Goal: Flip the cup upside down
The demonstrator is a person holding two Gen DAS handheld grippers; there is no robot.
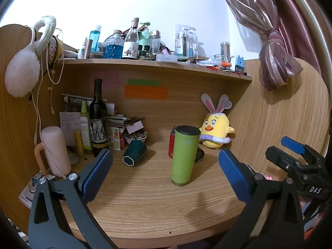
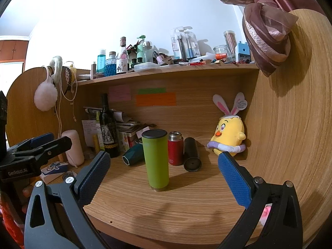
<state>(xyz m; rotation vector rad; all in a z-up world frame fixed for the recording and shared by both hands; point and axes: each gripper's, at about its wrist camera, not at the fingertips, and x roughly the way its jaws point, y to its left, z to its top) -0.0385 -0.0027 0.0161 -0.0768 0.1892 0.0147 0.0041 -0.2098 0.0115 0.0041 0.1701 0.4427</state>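
A tall green cup [image 1: 183, 155] stands on the wooden desk [image 1: 145, 207], its black flat end up and a narrow threaded end on the desk; it also shows in the right wrist view [image 2: 156, 158]. My left gripper [image 1: 166, 172] is open and empty, just in front of the cup, its blue pads on either side. My right gripper [image 2: 164, 178] is open and empty, in front of the cup as well. The right gripper also shows at the right edge of the left wrist view [image 1: 298, 157].
Behind the cup stand a red flask [image 2: 175, 150], a black tumbler lying down [image 2: 192, 154] and a dark teal cup on its side [image 1: 134, 152]. A wine bottle [image 1: 98, 120], a pink mug [image 1: 55, 151] and a yellow plush chick [image 1: 216, 131] sit around. A cluttered shelf [image 1: 155, 64] hangs overhead.
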